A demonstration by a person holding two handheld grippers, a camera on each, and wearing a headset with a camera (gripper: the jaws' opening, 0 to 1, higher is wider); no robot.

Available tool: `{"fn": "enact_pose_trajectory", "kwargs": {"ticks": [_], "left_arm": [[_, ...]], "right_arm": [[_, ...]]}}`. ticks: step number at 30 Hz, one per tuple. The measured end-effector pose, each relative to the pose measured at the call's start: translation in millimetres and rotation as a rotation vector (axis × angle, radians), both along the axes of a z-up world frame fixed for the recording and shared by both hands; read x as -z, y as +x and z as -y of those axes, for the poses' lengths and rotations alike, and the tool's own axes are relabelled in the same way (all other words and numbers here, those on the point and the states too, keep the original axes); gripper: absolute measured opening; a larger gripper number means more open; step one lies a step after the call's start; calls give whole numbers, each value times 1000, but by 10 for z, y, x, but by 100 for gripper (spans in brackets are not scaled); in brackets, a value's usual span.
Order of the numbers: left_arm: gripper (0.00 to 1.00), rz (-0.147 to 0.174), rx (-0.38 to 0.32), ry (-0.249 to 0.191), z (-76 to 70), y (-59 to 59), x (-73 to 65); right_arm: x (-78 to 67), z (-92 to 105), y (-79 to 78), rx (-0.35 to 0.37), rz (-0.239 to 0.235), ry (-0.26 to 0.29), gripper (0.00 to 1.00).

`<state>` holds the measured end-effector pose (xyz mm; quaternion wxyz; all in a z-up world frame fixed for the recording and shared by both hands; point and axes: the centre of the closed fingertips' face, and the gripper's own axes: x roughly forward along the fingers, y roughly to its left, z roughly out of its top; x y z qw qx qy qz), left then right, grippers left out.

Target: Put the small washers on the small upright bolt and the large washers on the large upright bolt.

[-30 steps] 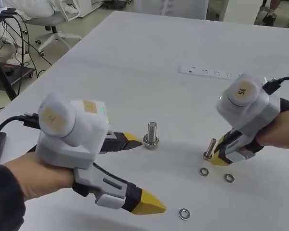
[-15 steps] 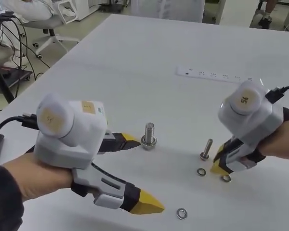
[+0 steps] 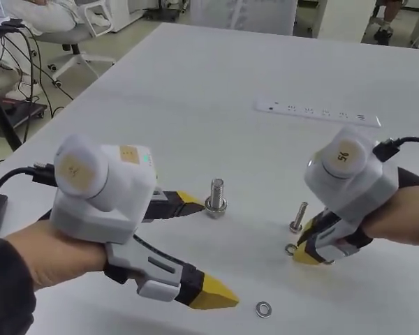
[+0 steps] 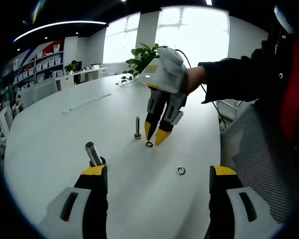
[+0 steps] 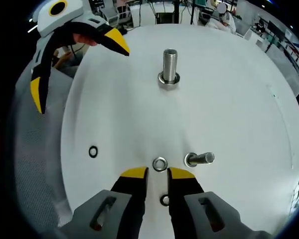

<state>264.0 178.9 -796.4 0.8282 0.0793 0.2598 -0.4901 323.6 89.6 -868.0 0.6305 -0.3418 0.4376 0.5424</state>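
Small washers (image 5: 160,164): pick-up step, judging by the layout; none seen on the small upright bolt yet.

Nearest the bench's front edge, a lone washer (image 3: 264,308), flat, well apart from both bolts; size hard to call. Next in, toward the front-left corner, left gripper (image 3: 208,251), claw spread wide, empty. Further on, toward the right edge, right gripper (image 3: 304,255), claw narrowed to a slim gap, gripping nothing, tips down at the bench (image 3: 195,91) with one small washer just ahead of them. Just beyond, small upright bolt (image 3: 298,216). Nearer the middle, large upright bolt (image 3: 217,197), something ring-like at its base. Toward the far edge, a power strip (image 3: 318,112).

Next move, probably: straddle the washer's rim, pinch, lift, then centre the hole over the small bolt's tip. Thin flat piece, likely to slip.

Right gripper view: reveals a second washer (image 5: 164,200) on the bench between its own jaws, hard to make out behind the gripper in the head view. Left gripper view: gives the side-on angle, with the targeted washer right under the right gripper's tips.
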Motion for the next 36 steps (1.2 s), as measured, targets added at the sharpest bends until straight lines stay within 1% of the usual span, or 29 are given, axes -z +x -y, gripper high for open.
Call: {"fn": "enact_pose_trajectory", "kwargs": {"ticks": [14,17,20,27,31,36], "left_arm": [[84,2,-3,-2,-5,21,4],[84,2,-4,-2,-6,22,6],[84,2,-3,-1,-7,19,11],[83,3,-3,-3,-3,11,9],[83,4,-3,-4,2,8,5],[83,5,-3,-4,6,2,-1]], "right_arm": [[49,-41,72,-14,18,-10,16],[61,-40,73,-44,45,-34,16],[62,-43,75,-50,59,-39,17],[64,-37,77,-45,59,-39,17],[63,-36,44,-40,47,-42,18],[63,-28,42,-40,52,-42,15]]}}
